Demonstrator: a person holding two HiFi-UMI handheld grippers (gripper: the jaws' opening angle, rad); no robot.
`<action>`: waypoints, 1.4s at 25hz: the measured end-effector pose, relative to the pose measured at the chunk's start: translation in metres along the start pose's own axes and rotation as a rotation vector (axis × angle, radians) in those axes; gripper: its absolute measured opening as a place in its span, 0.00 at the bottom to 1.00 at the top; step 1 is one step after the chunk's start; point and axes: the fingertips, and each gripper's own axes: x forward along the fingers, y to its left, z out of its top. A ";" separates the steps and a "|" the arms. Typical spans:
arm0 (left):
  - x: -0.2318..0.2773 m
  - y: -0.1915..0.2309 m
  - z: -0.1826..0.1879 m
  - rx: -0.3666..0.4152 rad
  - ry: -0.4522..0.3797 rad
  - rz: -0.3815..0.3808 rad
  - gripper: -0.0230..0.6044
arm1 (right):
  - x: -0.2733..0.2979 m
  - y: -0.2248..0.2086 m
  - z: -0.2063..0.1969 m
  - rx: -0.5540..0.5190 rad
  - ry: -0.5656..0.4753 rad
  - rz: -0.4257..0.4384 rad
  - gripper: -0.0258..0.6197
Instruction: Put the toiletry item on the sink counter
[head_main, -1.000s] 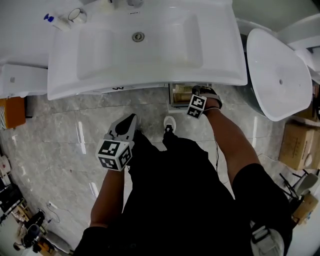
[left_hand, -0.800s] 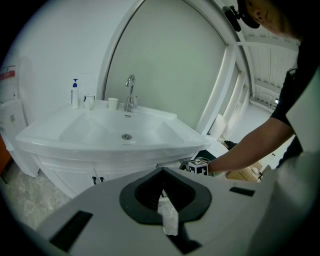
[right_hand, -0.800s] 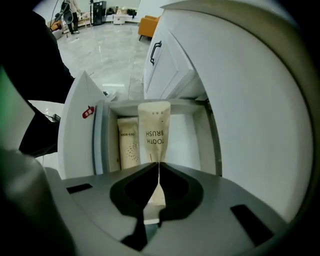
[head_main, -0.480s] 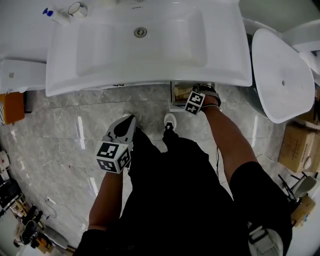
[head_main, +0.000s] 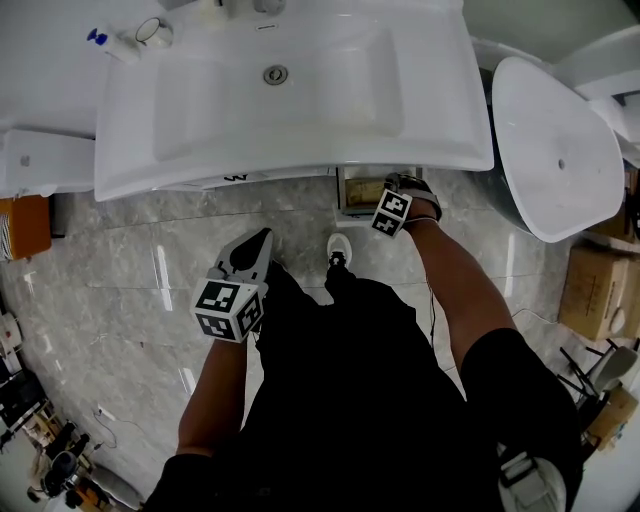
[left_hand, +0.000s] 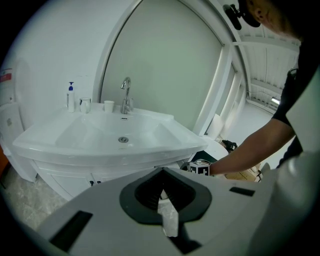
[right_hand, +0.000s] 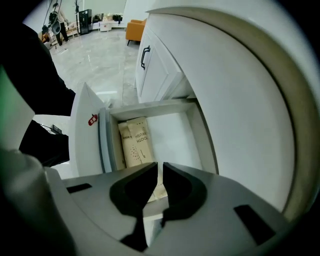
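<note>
A grey marble floor runs under a white sink in the head view. A pump bottle and a cup stand on the counter's far left corner. A white fixture and boxes crowd the right side. Below the sink's front edge a drawer is open with the pack inside. The right gripper reaches into it, its tips hidden under its cube. The left gripper hangs well apart over the floor.

In the left gripper view the left gripper has its jaws closed and empty, facing the sink, tap and bottle.

In the right gripper view the pack lies along the left wall of the drawer. The right gripper covers its near end, jaws drawn to a thin slit. Whether they pinch the pack cannot be made out.
</note>
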 end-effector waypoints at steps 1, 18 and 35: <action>0.001 -0.002 0.002 0.003 -0.002 -0.004 0.03 | -0.004 0.001 -0.001 0.010 -0.008 -0.002 0.06; -0.005 -0.025 0.043 0.053 -0.092 -0.001 0.03 | -0.156 -0.031 0.020 0.513 -0.401 0.033 0.04; -0.056 -0.041 0.094 0.133 -0.191 -0.055 0.03 | -0.369 -0.055 0.117 0.835 -1.032 0.085 0.05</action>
